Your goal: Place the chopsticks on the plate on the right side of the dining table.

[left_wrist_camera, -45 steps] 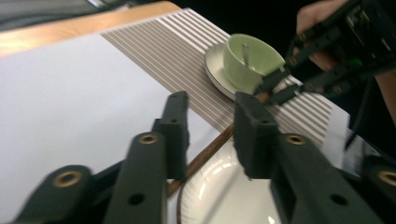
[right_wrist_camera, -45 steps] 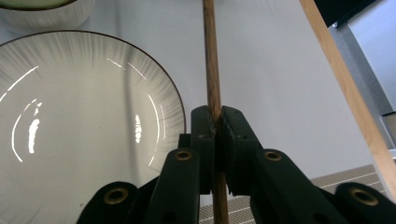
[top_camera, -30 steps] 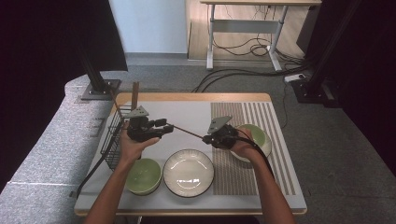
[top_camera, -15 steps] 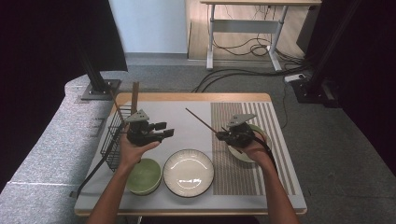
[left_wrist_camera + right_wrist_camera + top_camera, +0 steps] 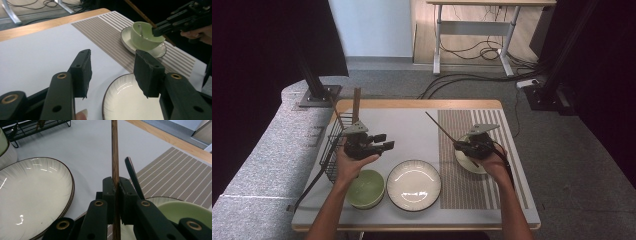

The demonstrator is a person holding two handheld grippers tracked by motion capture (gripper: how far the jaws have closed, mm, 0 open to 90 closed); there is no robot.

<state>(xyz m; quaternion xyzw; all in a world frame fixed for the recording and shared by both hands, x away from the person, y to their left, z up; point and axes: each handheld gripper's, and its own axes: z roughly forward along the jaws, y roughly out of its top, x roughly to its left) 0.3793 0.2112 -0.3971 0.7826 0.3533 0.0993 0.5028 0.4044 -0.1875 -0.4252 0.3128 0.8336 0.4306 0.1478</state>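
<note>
Here right gripper [image 5: 115, 186] jaws clamp a chopstick [image 5: 114, 150] over the green bowl [image 5: 145, 35]; left gripper [image 5: 112, 72] jaws wide.

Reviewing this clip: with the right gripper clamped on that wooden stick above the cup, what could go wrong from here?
1. The right gripper pinches the thin wooden stick near one end; its long free length could swivel or slip between the jaws.
2. The green cup on its saucer sits right beneath that gripper, with a dark utensil beside the stick; a lowering hand might knock them.
3. The left gripper hovers open over the white plate, holding nothing steady.
</note>
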